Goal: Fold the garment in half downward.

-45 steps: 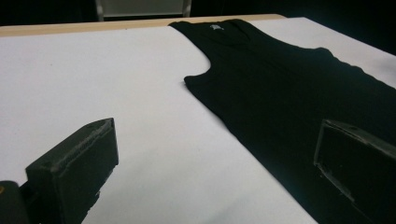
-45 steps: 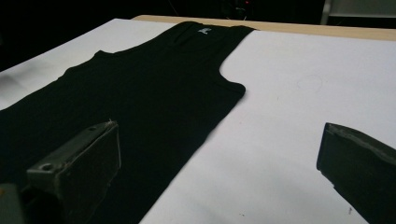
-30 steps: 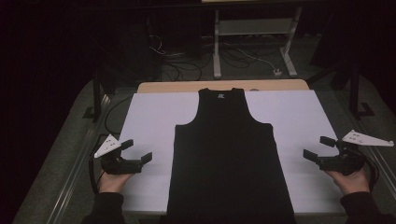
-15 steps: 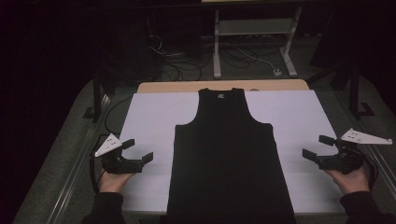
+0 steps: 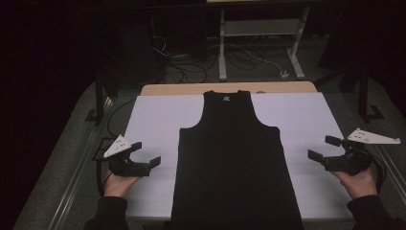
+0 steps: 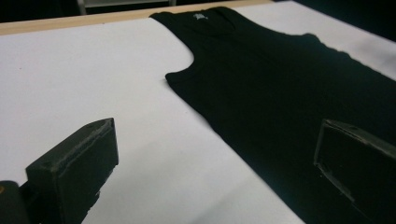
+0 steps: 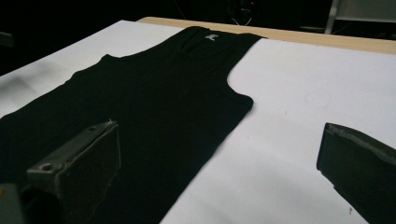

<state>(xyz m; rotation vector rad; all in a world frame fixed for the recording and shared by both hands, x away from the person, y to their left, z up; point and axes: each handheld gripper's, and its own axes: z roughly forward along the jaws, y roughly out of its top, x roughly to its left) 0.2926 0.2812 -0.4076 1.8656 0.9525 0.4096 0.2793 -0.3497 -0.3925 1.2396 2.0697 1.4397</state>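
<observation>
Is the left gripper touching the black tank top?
Apart. The high view shows white sheet between the left gripper and the black tank top.

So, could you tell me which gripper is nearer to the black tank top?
Left. The left gripper sits just off the black tank top, while the right gripper is farther from its other side.

- A top [image 5: 234, 167] is lying flat on a sheet [image 5: 158, 120], running down the middle from 12 o'clock to 6 o'clock, neck end at 12.
- The sheet is lying on a table [image 5: 191, 89], whose far edge is showing at 12 o'clock behind the sheet.
- The left gripper [image 5: 141, 155] is sitting at 8 o'clock, over the sheet, just beside the top's left edge, apart from it.
- The right gripper [image 5: 325, 149] is sitting at 4 o'clock, near the sheet's right edge, apart from the top.
- A stand [image 5: 261, 43] is standing behind the table at 12 o'clock.
</observation>
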